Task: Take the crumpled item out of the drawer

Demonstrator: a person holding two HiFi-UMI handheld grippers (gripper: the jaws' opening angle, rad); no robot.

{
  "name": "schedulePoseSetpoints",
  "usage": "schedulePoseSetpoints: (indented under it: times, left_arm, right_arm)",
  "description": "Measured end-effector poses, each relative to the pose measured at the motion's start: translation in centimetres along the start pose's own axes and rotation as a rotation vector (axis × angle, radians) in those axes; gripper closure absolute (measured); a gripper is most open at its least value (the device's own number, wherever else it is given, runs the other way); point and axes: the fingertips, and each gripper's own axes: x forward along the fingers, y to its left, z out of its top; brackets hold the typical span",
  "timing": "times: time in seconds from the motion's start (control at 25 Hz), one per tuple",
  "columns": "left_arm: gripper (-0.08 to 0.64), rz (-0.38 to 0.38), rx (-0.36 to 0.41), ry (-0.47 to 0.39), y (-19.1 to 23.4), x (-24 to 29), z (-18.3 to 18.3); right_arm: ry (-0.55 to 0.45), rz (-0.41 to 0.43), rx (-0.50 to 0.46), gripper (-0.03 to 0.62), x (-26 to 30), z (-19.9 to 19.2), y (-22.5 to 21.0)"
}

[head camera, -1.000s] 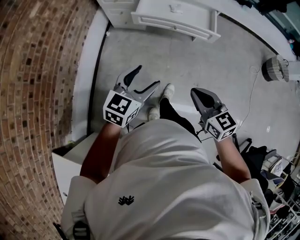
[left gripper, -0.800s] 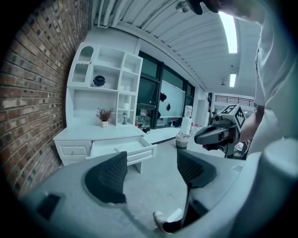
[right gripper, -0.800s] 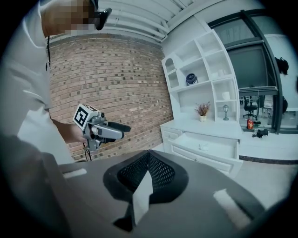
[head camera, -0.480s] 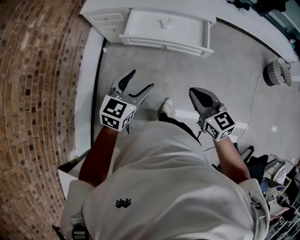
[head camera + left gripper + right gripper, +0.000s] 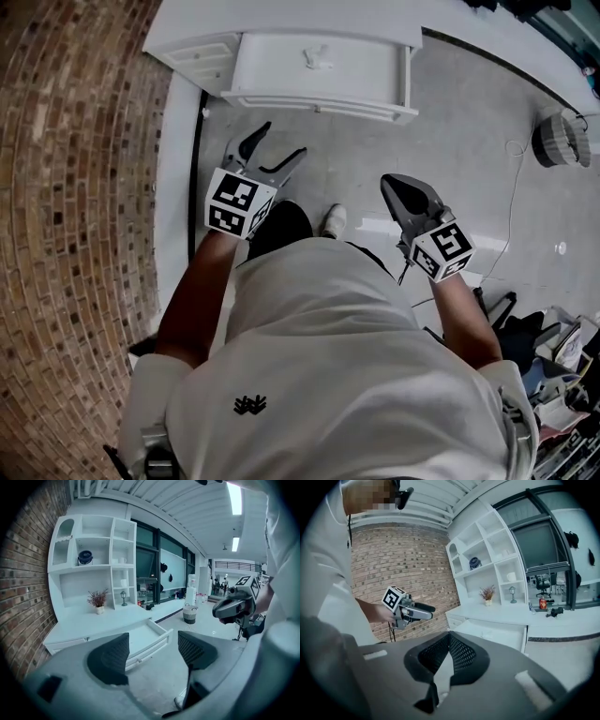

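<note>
A white drawer [image 5: 375, 70] stands pulled out of the low cabinet at the top of the head view. A small pale crumpled item [image 5: 317, 58] lies inside it, and the right gripper view shows the crumpled item [image 5: 487, 634] faintly. My left gripper [image 5: 283, 141] is open and empty above the floor, short of the drawer front. My right gripper [image 5: 392, 185] is shut with nothing in it, further right and also short of the drawer. In the left gripper view the drawer [image 5: 149, 639] shows between the open left gripper [image 5: 152, 651] jaws. The right gripper [image 5: 449, 643] points at the drawer [image 5: 506, 634].
A brick wall [image 5: 75, 187] runs along the left. White shelves [image 5: 93, 564] with a potted plant [image 5: 97, 601] rise above the cabinet top. A round basket [image 5: 558, 141] and a cable lie on the grey floor [image 5: 469, 141] at the right. The person's shoe [image 5: 333, 220] is below the drawer.
The person has stepped toward the cabinet, so the drawer sits closer and lower in the head view. Both grippers moved with them; the left stays open, the right shut.
</note>
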Motion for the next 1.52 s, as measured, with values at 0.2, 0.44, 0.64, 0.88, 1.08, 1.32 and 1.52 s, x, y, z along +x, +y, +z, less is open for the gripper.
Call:
schedulePoseSetpoints:
  times: [0.2, 0.44, 0.64, 0.88, 1.08, 1.32, 1.52]
  left_arm:
    - [0.232, -0.028, 0.057, 0.039, 3.1, 4.7, 0.7]
    - [0.232, -0.098, 0.113, 0.099, 8.2, 11.6, 0.6]
    - [0.231, -0.146, 0.147, 0.170, 12.6, 17.7, -0.3]
    - [0.230, -0.235, 0.182, 0.265, 16.1, 24.2, -2.3]
    - [0.230, -0.297, 0.206, 0.335, 18.0, 28.7, -4.5]
    - [0.230, -0.363, 0.241, 0.398, 19.3, 32.8, -6.7]
    - [0.230, -0.424, 0.276, 0.463, 19.3, 35.5, -9.2]
  right_arm:
    - [-0.004, -0.056, 0.028, 0.580, 0.5, 0.3, -2.9]
    - [0.000, -0.152, 0.041, 0.581, 2.1, 1.6, -6.2]
    - [0.003, -0.239, 0.072, 0.580, 3.8, 3.2, -9.5]
    - [0.014, -0.328, 0.117, 0.580, 6.7, 4.5, -11.8]
    - [0.026, -0.391, 0.151, 0.580, 8.5, 4.9, -13.0]
    - [0.034, -0.484, 0.201, 0.580, 9.9, 5.1, -14.1]
    - [0.039, -0.560, 0.248, 0.580, 10.7, 5.2, -14.4]
